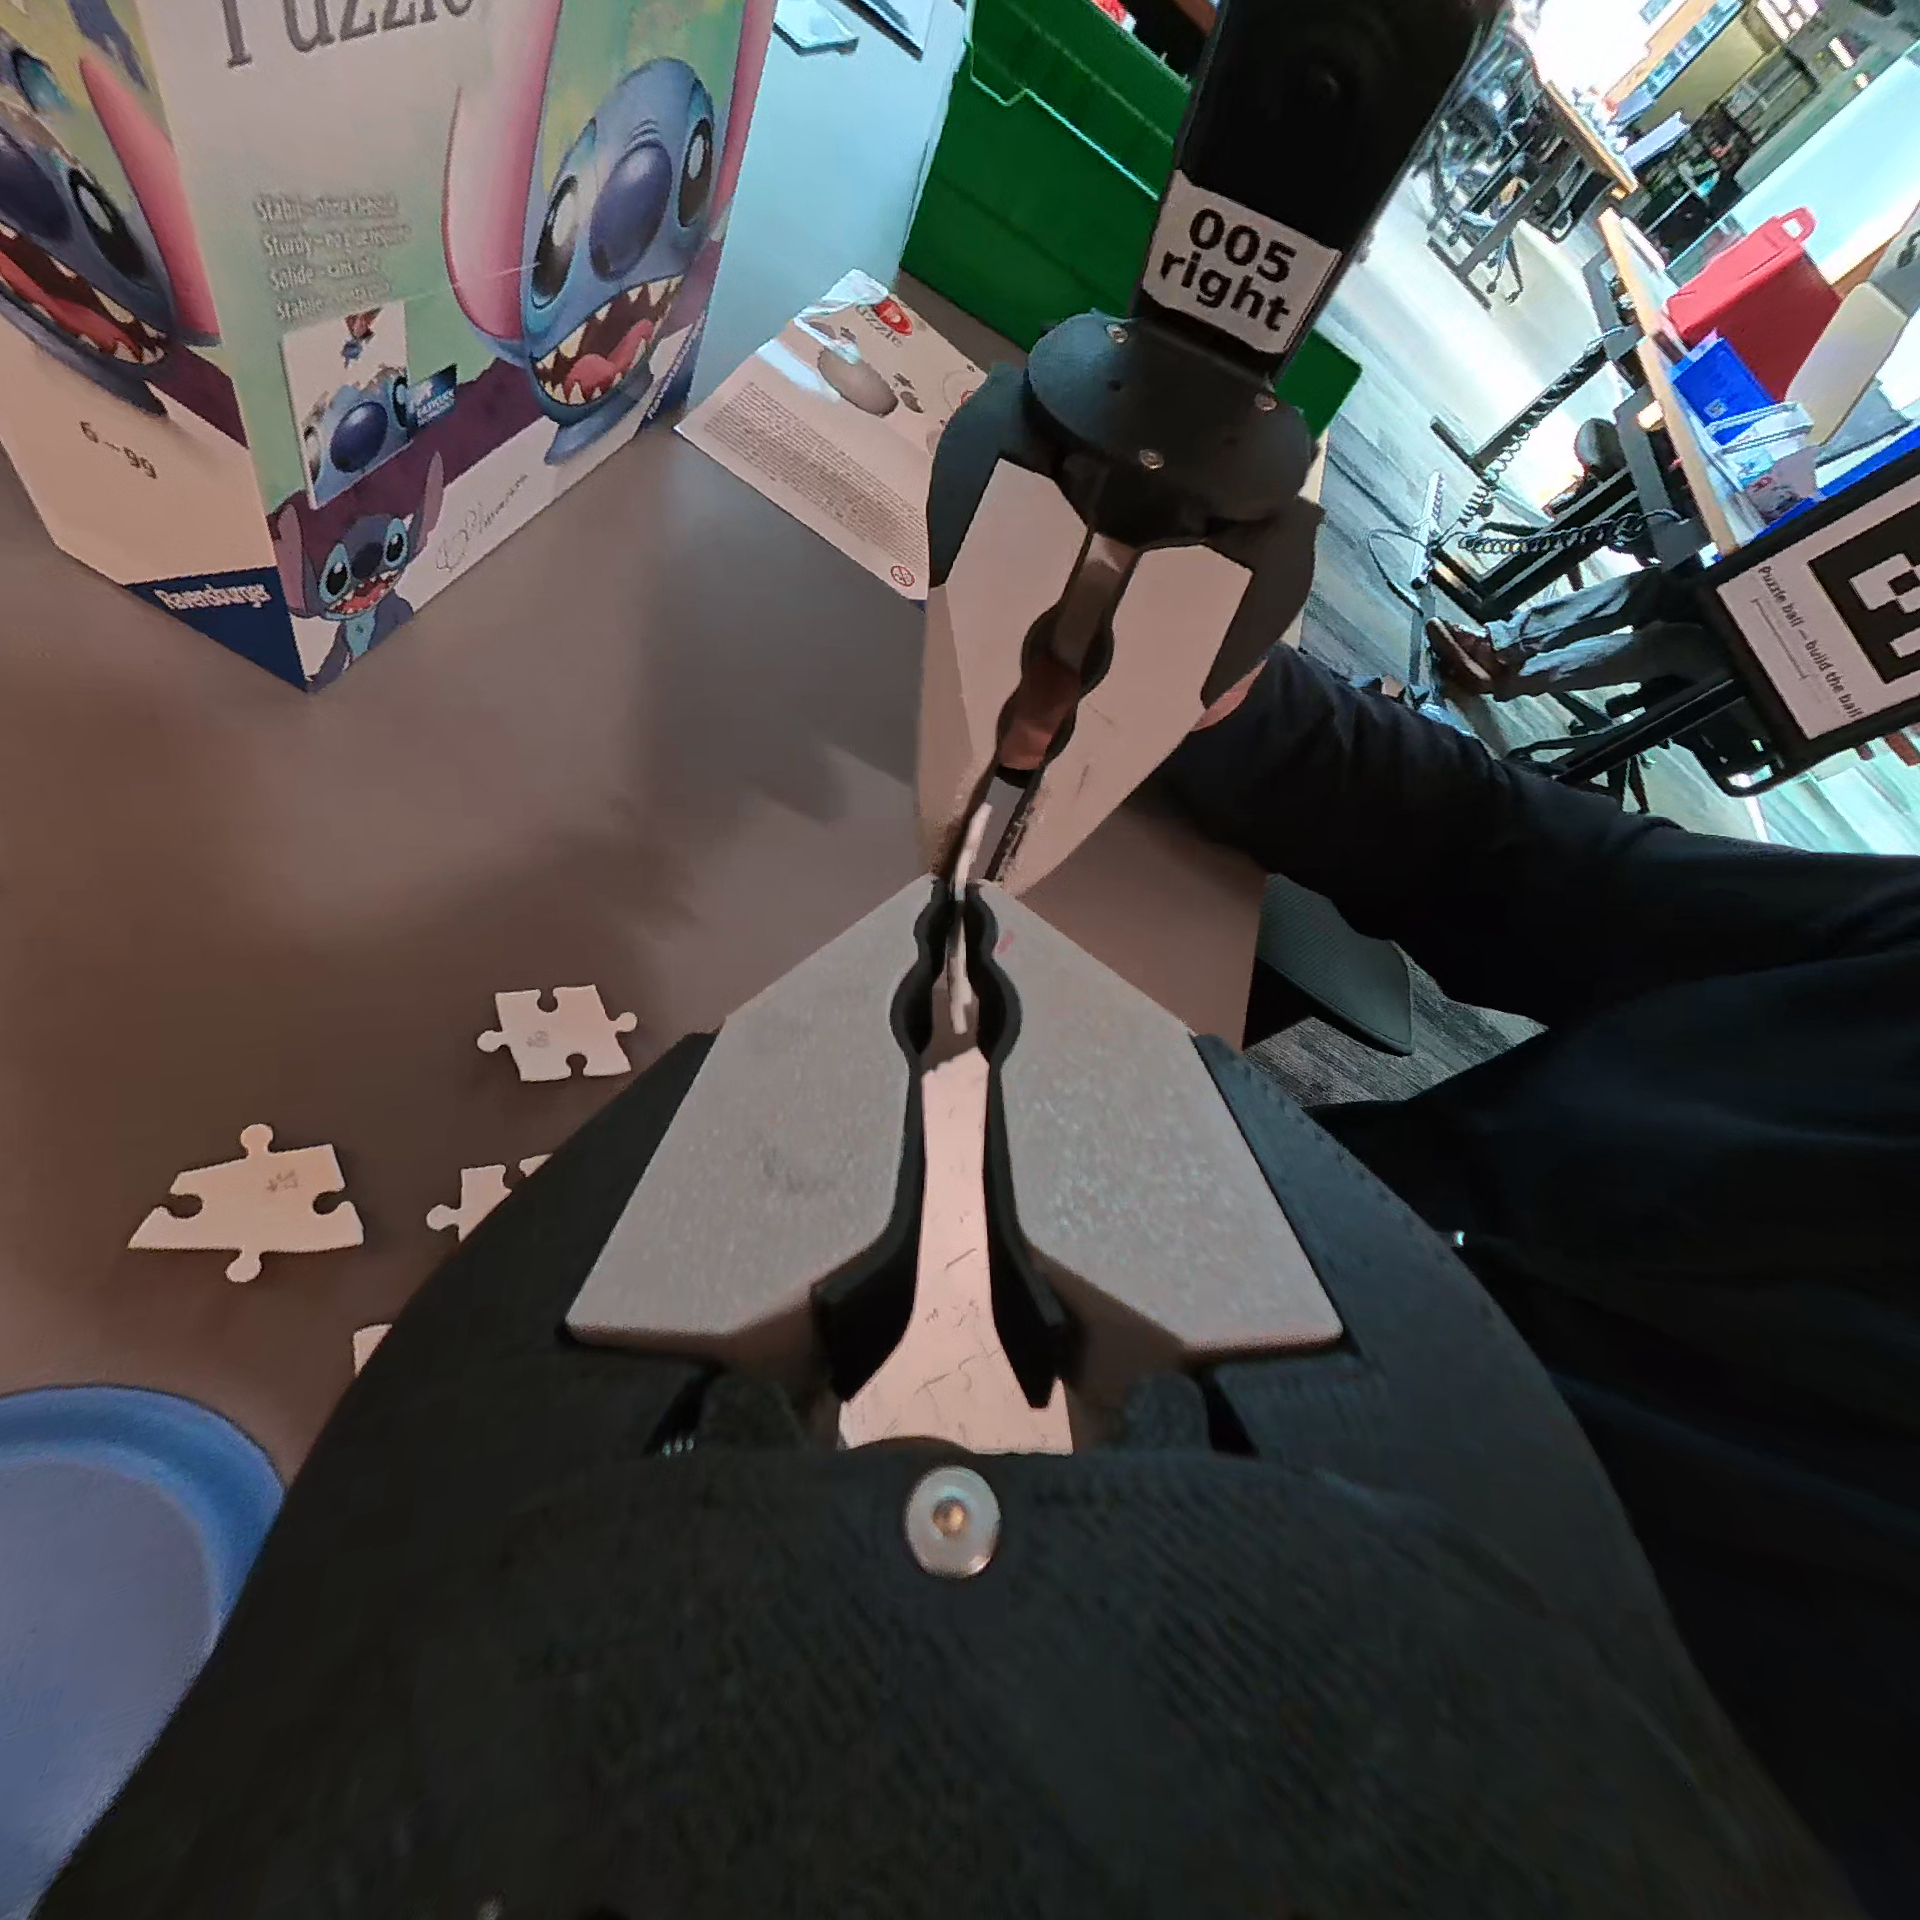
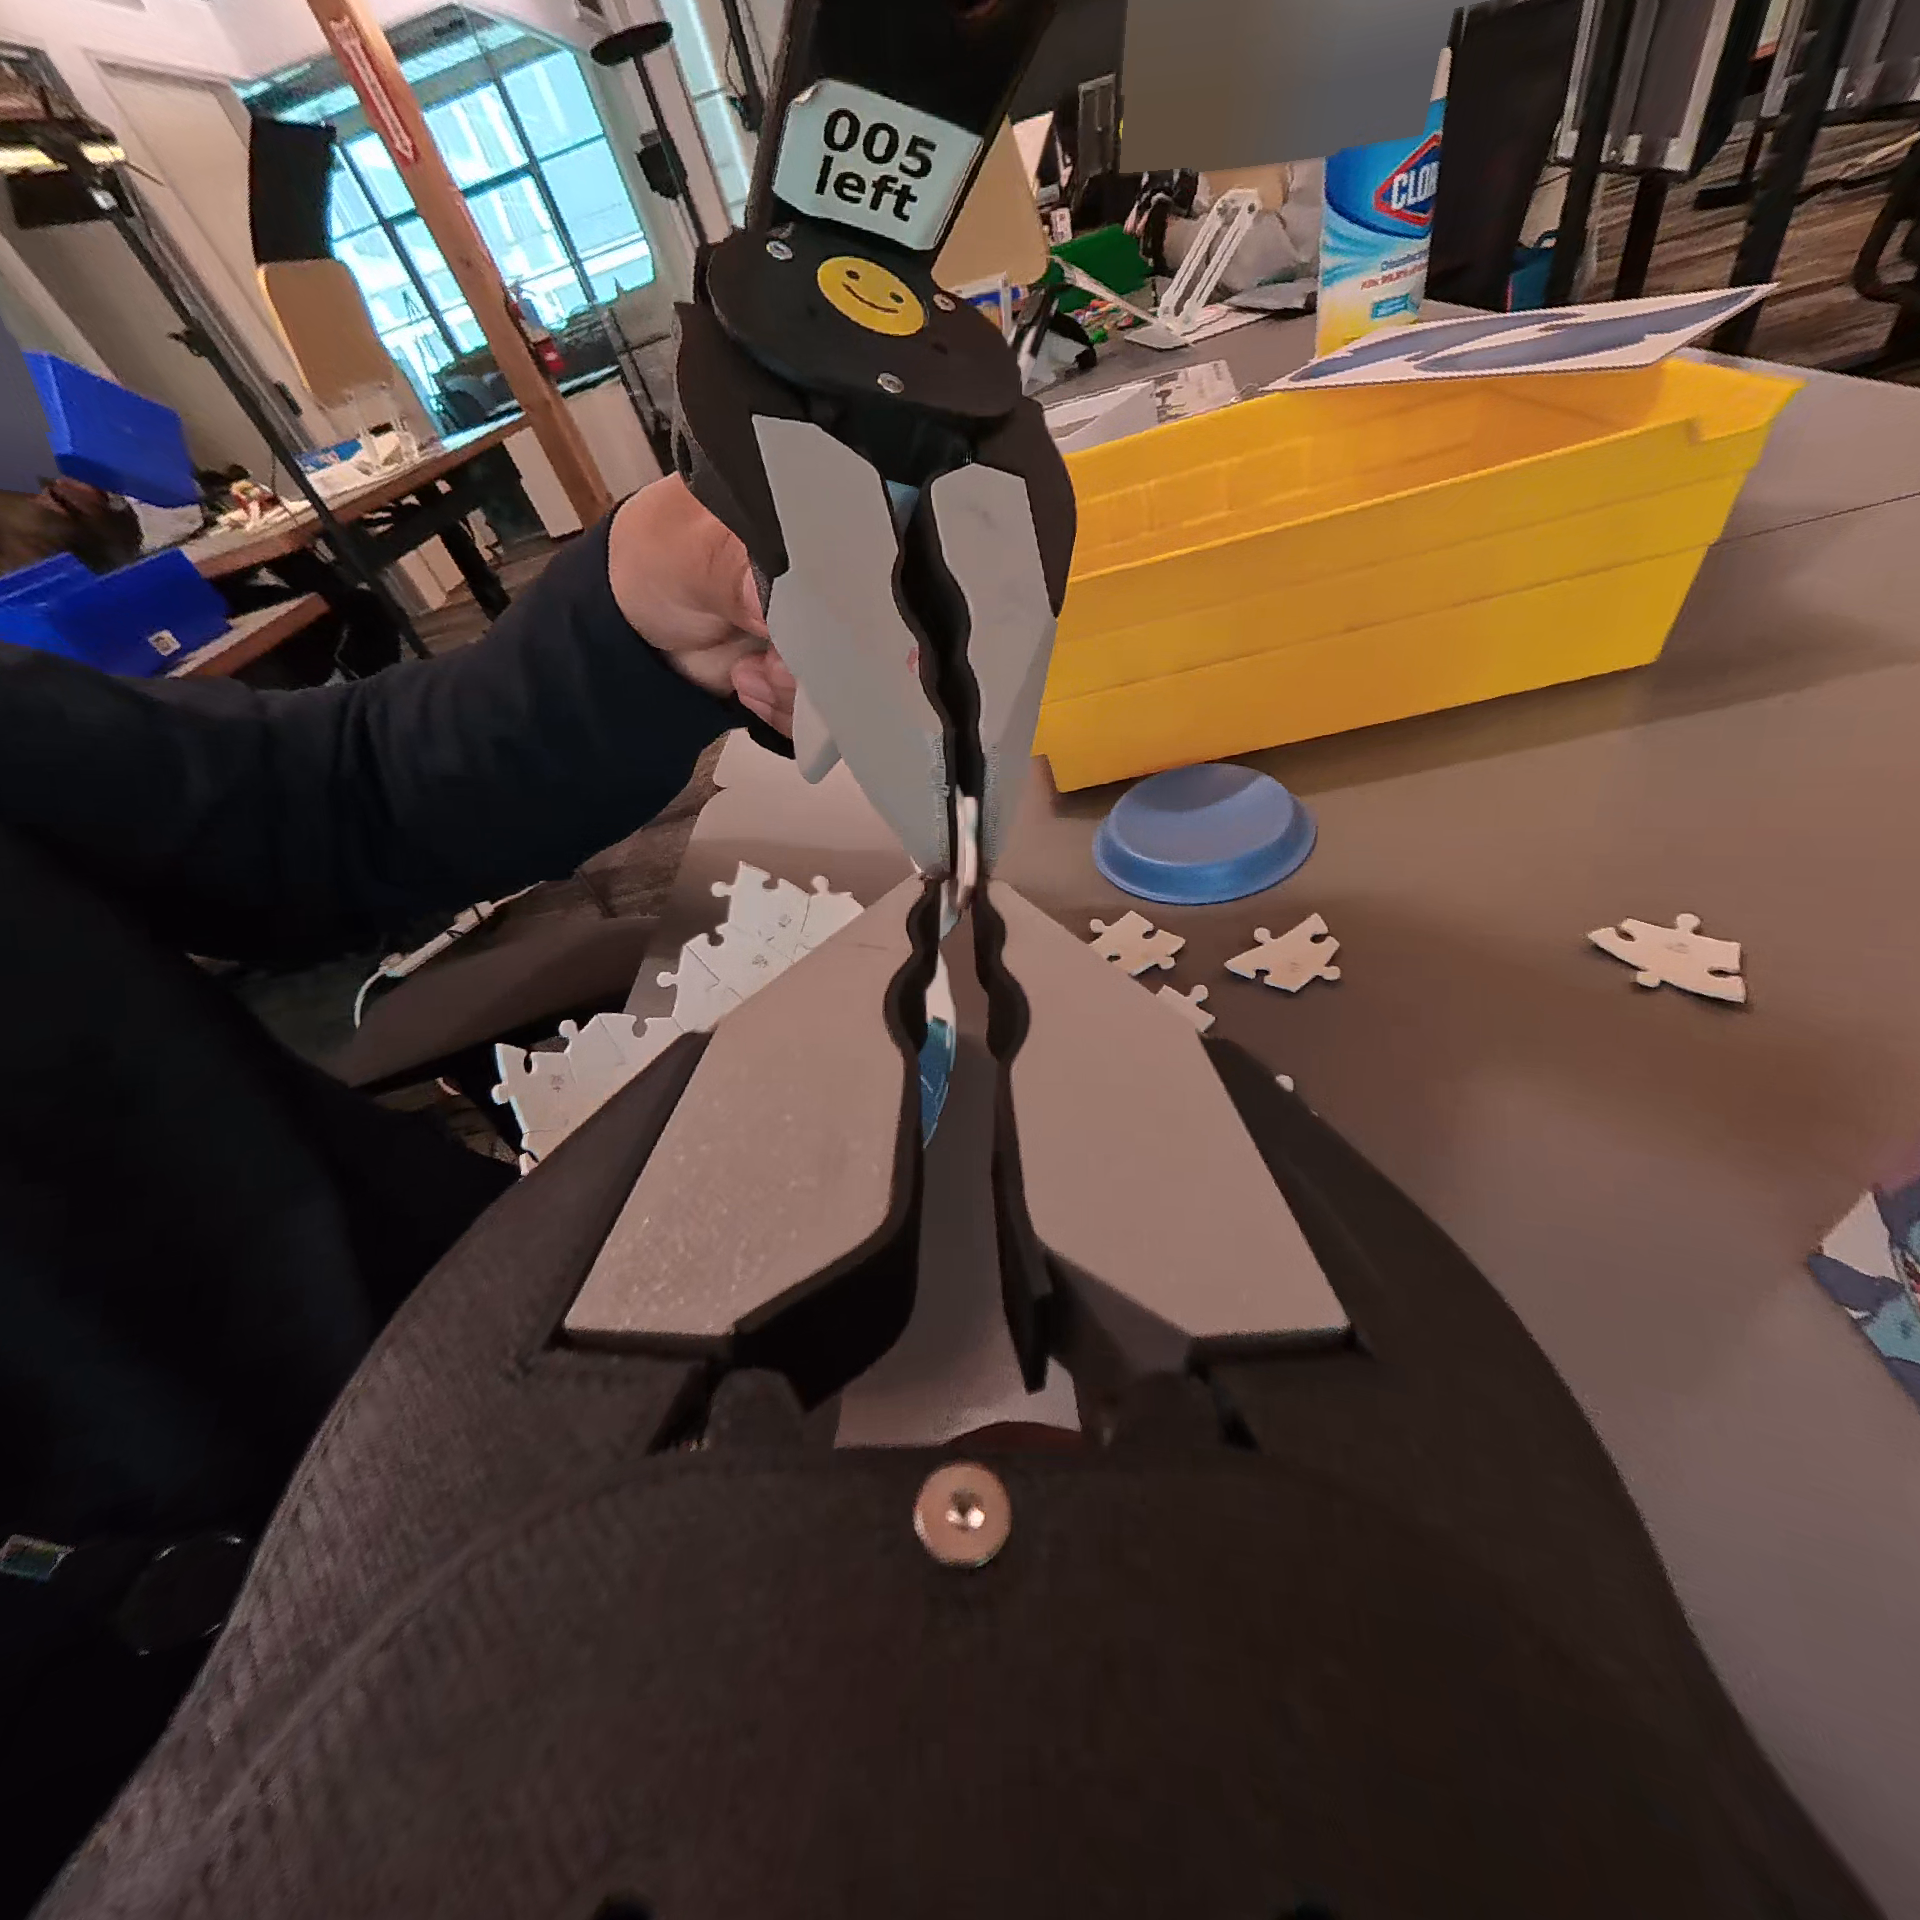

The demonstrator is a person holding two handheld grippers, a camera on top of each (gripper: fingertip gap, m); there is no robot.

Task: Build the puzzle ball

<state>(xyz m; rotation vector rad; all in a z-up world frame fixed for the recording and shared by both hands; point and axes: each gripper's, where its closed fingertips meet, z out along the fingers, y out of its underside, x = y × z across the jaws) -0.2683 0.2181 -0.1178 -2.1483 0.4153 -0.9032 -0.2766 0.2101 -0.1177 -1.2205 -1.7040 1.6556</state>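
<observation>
My left gripper (image 1: 956, 906) is shut on the thin white edge of a puzzle piece (image 1: 962, 992). My right gripper (image 2: 951, 899) is shut on a puzzle piece (image 2: 938, 1023) with blue print. The two grippers meet tip to tip above the grey table (image 1: 623, 748), and the pieces touch at the tips. The right gripper (image 1: 987, 857) comes down from above in the left wrist view. The left gripper (image 2: 961, 847) does the same in the right wrist view. A joined section of pieces (image 2: 727, 966), white backs up, shows by the tips; I cannot tell what holds it.
Loose white pieces (image 1: 561, 1034) (image 1: 255, 1200) (image 2: 1283, 951) (image 2: 1673, 956) lie on the table. A blue dish (image 2: 1205, 831) stands before a yellow bin (image 2: 1403, 551). The puzzle box (image 1: 364, 312), a leaflet (image 1: 831, 416) and green bins (image 1: 1039, 156) stand behind. The table edge (image 1: 1247, 914) is close. Only a small space, under 4 cm, lies between the two pairs of fingers.
</observation>
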